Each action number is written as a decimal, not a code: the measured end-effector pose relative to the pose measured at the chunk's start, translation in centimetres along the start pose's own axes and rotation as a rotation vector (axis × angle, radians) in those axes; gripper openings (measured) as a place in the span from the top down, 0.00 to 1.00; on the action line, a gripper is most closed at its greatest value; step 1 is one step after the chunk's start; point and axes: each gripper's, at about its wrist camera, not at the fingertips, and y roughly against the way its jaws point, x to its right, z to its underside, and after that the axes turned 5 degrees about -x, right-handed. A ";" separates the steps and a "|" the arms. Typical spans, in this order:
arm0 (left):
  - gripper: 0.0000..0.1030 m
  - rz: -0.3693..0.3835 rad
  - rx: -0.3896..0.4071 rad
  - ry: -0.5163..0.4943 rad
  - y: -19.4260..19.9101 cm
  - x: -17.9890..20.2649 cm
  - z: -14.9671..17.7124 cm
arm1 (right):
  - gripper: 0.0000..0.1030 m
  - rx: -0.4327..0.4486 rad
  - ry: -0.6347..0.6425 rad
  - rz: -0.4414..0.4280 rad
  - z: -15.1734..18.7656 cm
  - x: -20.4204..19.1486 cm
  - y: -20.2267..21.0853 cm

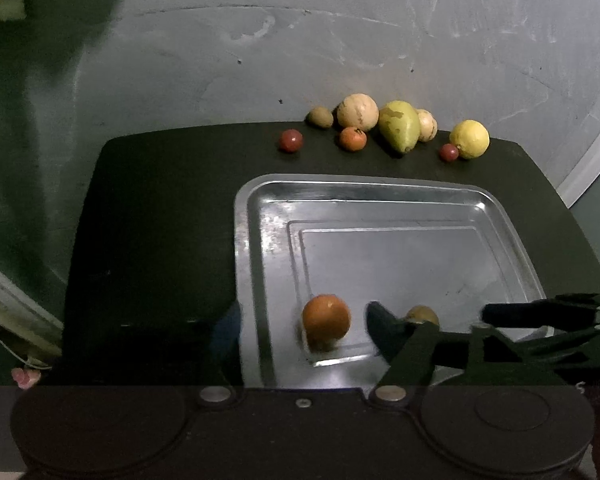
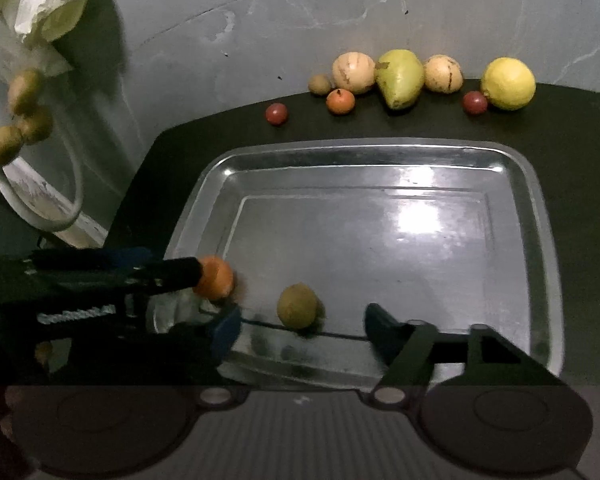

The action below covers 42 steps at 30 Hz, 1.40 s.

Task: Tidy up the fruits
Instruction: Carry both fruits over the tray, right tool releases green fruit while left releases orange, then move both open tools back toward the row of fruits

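Note:
A steel tray [image 1: 252, 264] [image 2: 540, 240] lies on a black table [image 1: 160, 200]. An orange [image 1: 326, 322] [image 2: 216, 280] rests in its near left corner, between the wide-apart fingers of my open left gripper [image 1: 300, 320]; neither pad presses it. A brown kiwi [image 2: 298, 306] [image 1: 422, 315] sits on the tray floor beside it, between the fingers of my open right gripper [image 2: 300, 318]. Along the table's back edge stand a kiwi [image 2: 320, 83], two pale round fruits [image 2: 354, 72], a green mango [image 2: 400, 78], a lemon [image 2: 508, 83], a small orange fruit [image 2: 340, 101] and two red fruits [image 2: 276, 113].
A grey wall rises right behind the fruit row. In the right wrist view, a clear plastic bag with several kiwis [image 2: 24, 120] hangs at the left over a white hose [image 2: 74, 200]. Bare black tabletop lies left of the tray [image 1: 160, 220].

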 end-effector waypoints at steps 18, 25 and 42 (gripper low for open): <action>0.01 -0.212 -0.030 0.054 0.9 -4.3 -0.4 | 0.00 -0.125 0.031 0.213 0.5 -0.9 0.2; 0.01 -0.240 -0.038 0.058 -0.4 -4.6 -0.9 | 0.00 -0.159 0.004 0.266 -0.2 0.2 -0.2; 0.01 -0.256 0.008 0.023 -3.2 -4.0 -6.3 | 0.00 -0.079 -0.051 0.219 -3.8 2.5 -0.5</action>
